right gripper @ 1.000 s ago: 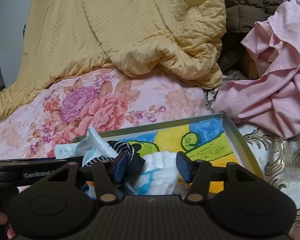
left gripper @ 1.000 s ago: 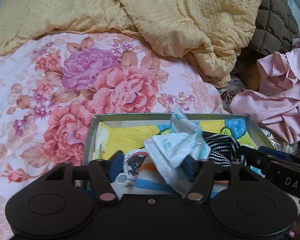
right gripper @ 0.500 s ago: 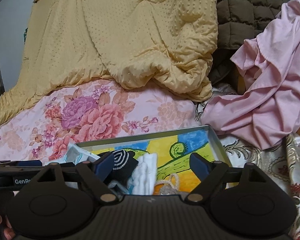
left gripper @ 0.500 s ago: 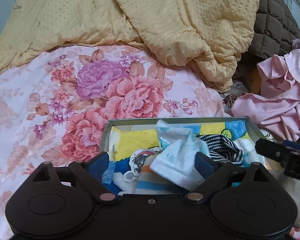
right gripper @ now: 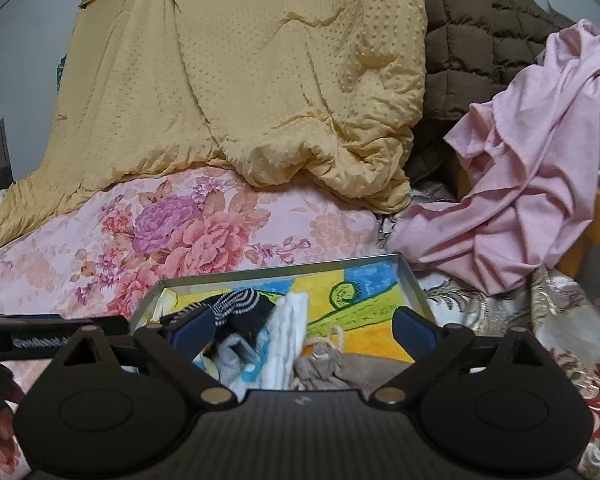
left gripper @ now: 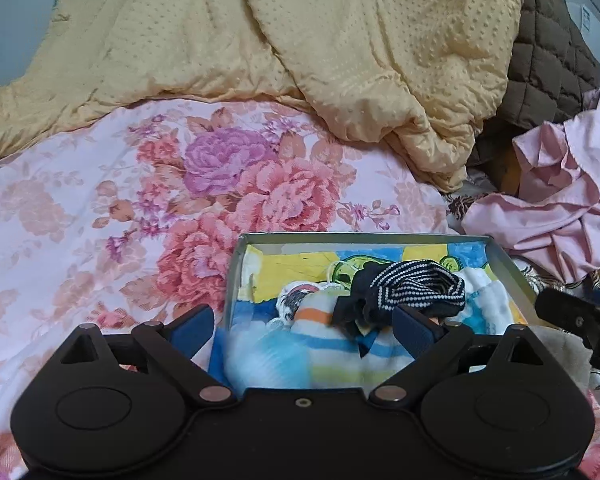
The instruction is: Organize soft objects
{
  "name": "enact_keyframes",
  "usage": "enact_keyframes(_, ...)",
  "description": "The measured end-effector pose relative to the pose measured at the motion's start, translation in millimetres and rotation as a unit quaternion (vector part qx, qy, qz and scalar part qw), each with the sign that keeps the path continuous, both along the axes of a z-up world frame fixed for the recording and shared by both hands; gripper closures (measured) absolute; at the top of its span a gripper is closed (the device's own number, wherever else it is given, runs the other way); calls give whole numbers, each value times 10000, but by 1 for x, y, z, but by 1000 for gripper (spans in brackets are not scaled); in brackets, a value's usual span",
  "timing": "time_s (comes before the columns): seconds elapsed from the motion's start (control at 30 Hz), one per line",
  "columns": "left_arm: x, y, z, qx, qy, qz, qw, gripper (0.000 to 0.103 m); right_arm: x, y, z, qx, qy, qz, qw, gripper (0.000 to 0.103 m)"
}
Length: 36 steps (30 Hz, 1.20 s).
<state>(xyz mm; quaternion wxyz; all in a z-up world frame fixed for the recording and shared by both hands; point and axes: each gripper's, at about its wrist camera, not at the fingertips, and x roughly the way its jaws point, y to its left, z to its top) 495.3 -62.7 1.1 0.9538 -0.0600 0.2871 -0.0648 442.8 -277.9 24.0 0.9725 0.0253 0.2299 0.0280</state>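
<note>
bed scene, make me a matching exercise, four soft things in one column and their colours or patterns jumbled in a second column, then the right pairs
Things:
1. quilt
2. sheet
3. crumpled cloth
4. sock on top of the pile in the tray

Colours:
A. plain pink
B. dark with white dotted stripes
C. pale yellow, dotted texture
D. pink and purple roses on a light ground

Pairs: 1-C, 2-D, 3-A, 4-B

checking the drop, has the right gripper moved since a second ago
Yes. The right gripper has backed away from the tray, whose far rim now sits lower in the right wrist view, and its jaws are opening, pressing nothing.
</note>
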Motion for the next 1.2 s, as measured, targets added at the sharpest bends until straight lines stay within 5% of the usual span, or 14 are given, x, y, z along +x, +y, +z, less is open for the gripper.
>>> enact_keyframes(0.73,-109,9,41,-114,-561,282,9980,1,-86,-4,34,89,-548,51,9984,1)
enact_keyframes(1.2,-168,-2,51,-33,-753,285,9967,1,-135,-7,34,161,-507,64,9986,0)
